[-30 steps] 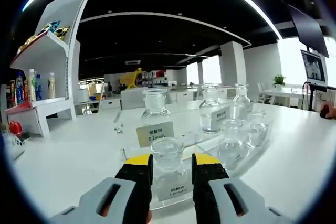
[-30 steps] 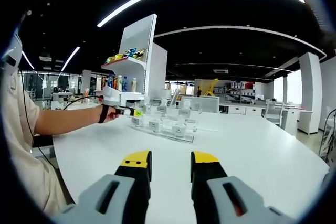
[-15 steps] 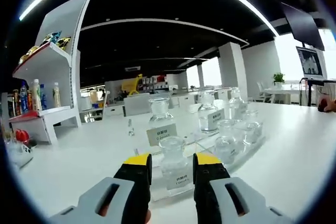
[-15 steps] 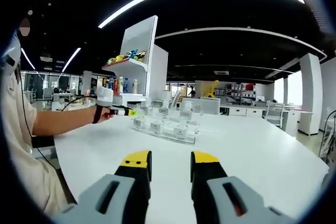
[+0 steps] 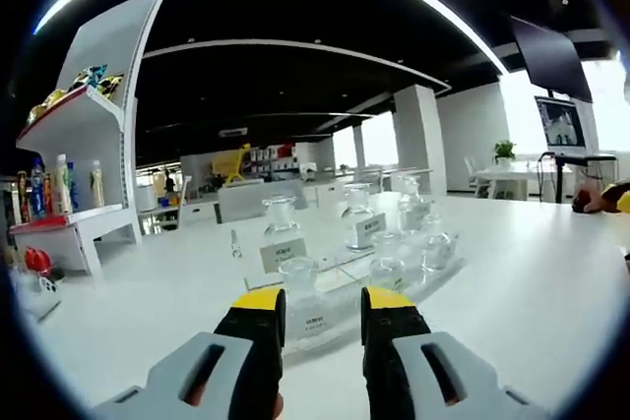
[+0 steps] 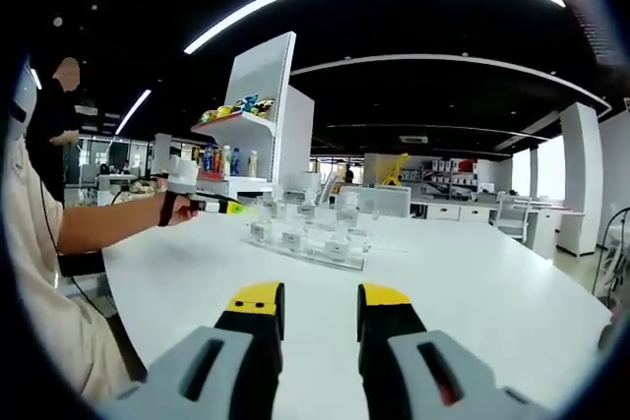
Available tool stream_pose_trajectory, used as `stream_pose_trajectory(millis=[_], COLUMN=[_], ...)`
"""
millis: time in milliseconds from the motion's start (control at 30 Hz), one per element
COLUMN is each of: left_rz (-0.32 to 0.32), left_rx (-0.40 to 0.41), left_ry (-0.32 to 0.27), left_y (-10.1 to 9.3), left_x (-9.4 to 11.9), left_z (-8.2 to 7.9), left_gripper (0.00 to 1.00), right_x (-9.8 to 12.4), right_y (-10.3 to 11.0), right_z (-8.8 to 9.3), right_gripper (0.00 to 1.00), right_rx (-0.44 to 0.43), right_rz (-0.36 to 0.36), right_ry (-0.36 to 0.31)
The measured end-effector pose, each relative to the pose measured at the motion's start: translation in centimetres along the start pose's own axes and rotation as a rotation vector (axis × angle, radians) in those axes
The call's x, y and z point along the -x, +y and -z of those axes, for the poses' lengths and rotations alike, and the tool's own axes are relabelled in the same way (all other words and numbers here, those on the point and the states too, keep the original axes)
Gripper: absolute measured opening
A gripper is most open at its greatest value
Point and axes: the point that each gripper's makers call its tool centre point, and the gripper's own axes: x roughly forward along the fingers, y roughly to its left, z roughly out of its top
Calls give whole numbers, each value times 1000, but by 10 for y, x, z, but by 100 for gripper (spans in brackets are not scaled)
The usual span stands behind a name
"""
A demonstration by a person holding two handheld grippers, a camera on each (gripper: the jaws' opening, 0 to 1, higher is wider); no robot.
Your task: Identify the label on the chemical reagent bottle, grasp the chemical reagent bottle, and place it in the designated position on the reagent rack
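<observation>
Several clear glass reagent bottles with white labels stand in a clear acrylic rack (image 5: 413, 282) on the white table. The nearest bottle (image 5: 298, 284) stands in the rack's front row, just beyond my left gripper (image 5: 323, 302). That gripper is open, with nothing between its yellow-tipped jaws. Taller bottles (image 5: 281, 223) line the back row. In the right gripper view the rack (image 6: 310, 240) lies farther off at the middle. A person's hand holds the left gripper (image 6: 212, 206) to the left of it. My right gripper (image 6: 320, 300) is open over bare table.
A white shelf unit (image 5: 79, 218) with coloured bottles stands at the table's left end. It appears behind the rack as the shelf unit (image 6: 261, 135) in the right gripper view. A monitor (image 5: 561, 125) stands far right. A person's arm and body (image 6: 59, 243) fill the left edge.
My left gripper has drawn back from the front bottle, which stays in the rack. In the right gripper view the hand with that gripper has moved left, away from the rack. My right gripper has stayed still.
</observation>
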Motion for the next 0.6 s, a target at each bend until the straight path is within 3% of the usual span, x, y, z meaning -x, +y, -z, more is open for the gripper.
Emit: stream_pose_trajectory(millis=[200, 433, 600], left_rz=[54, 73, 92], left_rx=[-26, -52, -90], left_ry=[-3, -33, -36], left_y=[-19, -28, -33], left_x=[23, 43, 59], left_z=[-13, -28, -30], left_gripper=[32, 32, 33], right_x=[4, 5, 7], right_y=[0, -2, -7], right_z=[-5, -4, -5], right_gripper=[29, 29, 29], right_rx=[3, 8, 8], right_rz=[4, 1, 4], right_ry=[-9, -11, -13])
